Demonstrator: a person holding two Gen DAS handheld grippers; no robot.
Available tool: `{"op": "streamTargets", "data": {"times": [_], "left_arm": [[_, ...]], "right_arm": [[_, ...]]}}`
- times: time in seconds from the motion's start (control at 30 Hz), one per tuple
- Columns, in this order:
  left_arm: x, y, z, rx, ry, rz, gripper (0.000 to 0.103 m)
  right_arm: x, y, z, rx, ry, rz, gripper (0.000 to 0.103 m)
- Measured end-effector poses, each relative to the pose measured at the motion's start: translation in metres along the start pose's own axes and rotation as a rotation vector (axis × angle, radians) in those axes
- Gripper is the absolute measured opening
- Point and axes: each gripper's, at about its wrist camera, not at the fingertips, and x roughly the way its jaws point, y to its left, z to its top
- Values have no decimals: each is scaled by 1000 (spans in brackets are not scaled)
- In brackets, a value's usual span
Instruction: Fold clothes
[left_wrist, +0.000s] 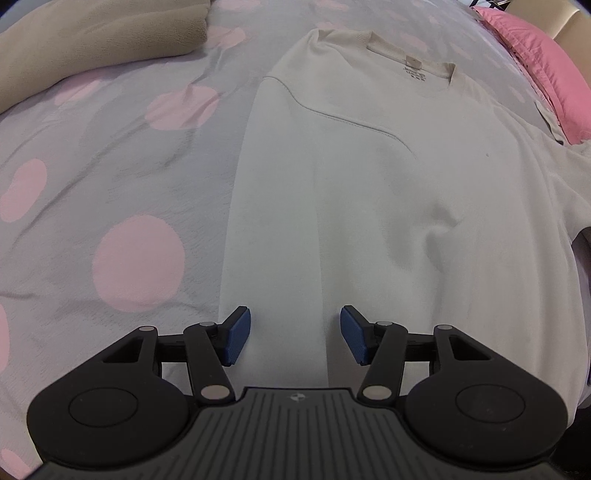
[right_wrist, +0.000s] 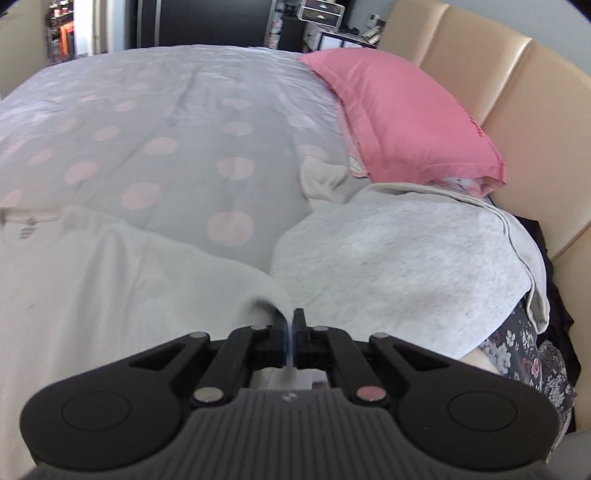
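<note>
Cream-white cotton sweatshirt, one item, laid flat on a grey bedspread with pink dots; collar and neck label at the far end, hem at the near end, so its long axis runs straight away from the left gripper. Left side already turned in over the body, giving a straight folded edge along the item's left. Left gripper: blue pads roughly half apart, nothing between them, poised just above the near end of that folded panel and holding no cloth. Right gripper: jaws fully closed, a thin edge of the sweatshirt's right side pinched between the pads, the cloth rising in a small peak toward the grip. Unfolded right portion lies to the left of these jaws in the right wrist view; grey marled garment lies to their right, close beside the sweatshirt, and part of a person in floral fabric shows at the far right edge. Pink pillow and tan padded headboard beyond. Beige blanket at far left of the bed. Judgement: the right hand is the working one; the pinched edge would need to travel across the long axis toward the folded left edge, with the left gripper placed to steady the hem.
</note>
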Motion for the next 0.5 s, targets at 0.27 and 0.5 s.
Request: {"op": "streamTargets", "data": {"times": [0.27, 0.5], "left_arm": [[8, 2, -6, 25, 34, 16, 52], [2, 12, -13, -9, 10, 20, 52]], "right_arm": [[3, 18, -28, 46, -111, -5, 41], [-27, 45, -48, -58, -219, 16, 56]]}}
